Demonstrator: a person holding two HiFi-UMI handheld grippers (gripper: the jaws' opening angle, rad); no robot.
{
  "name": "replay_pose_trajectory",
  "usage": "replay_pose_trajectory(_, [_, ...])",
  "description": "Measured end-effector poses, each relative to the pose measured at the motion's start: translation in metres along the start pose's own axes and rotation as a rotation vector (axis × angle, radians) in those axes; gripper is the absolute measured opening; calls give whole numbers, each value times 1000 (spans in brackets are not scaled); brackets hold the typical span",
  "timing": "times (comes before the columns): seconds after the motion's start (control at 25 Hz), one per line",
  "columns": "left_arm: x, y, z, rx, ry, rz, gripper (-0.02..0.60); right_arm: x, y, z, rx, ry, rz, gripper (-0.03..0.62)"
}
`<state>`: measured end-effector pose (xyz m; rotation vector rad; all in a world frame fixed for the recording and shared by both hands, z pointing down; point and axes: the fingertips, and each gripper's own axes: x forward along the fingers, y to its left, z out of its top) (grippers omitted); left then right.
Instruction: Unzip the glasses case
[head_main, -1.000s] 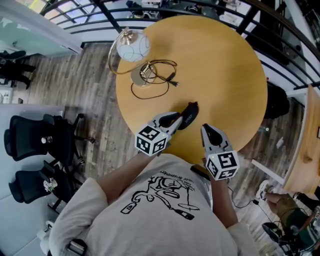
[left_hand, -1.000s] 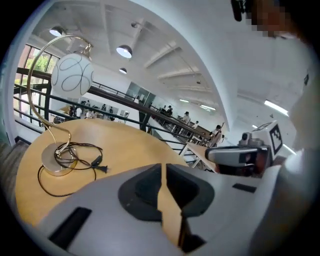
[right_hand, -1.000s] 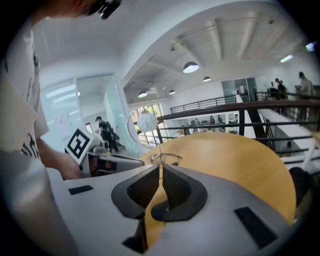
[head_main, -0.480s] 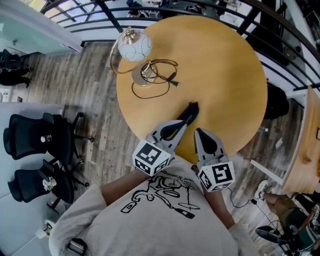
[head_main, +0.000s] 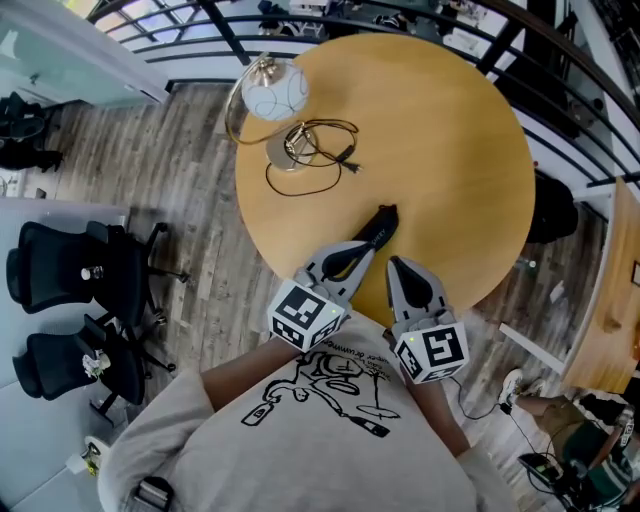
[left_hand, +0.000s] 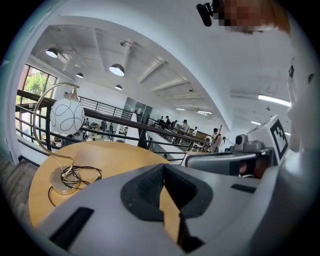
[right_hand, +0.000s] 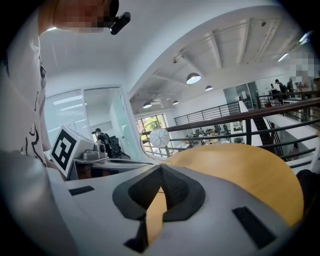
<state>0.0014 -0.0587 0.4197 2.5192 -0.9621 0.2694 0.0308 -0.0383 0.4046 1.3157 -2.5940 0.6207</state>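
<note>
Both tongs closed tip to tip, nothing in either: left gripper (head_main: 360, 250) and right gripper (head_main: 397, 266) sit side by side over the near edge of the table (head_main: 450, 140). The glasses case (head_main: 381, 222), black, lies flat on the table just past the left tips; neither tong holds it.

Likely risks:
- The zip pull is small (can't make it out here), so the pads could miss it or slip off.
- If the case isn't pinned by the other tong, it would probably slide or twist instead of unzipping.
- It lies near the edge, so a push toward the person might drop it.

The table is round, light wood and smooth. Farther back stand a globe lamp (head_main: 272, 95) and its loose cord (head_main: 320, 150). Beyond are a dark railing (head_main: 250, 25), plank floor (head_main: 180, 200) and black office chairs (head_main: 70, 270).
</note>
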Motion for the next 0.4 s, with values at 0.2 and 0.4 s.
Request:
replay_pose_trajectory(0.2, [0,-3,2,3,-2,3,9,-2,-2,2,0,-4,0,21])
replay_pose_trajectory(0.4, [0,-4,2,1,-3,7,9,-5,-4,1,-7,-6,2,21])
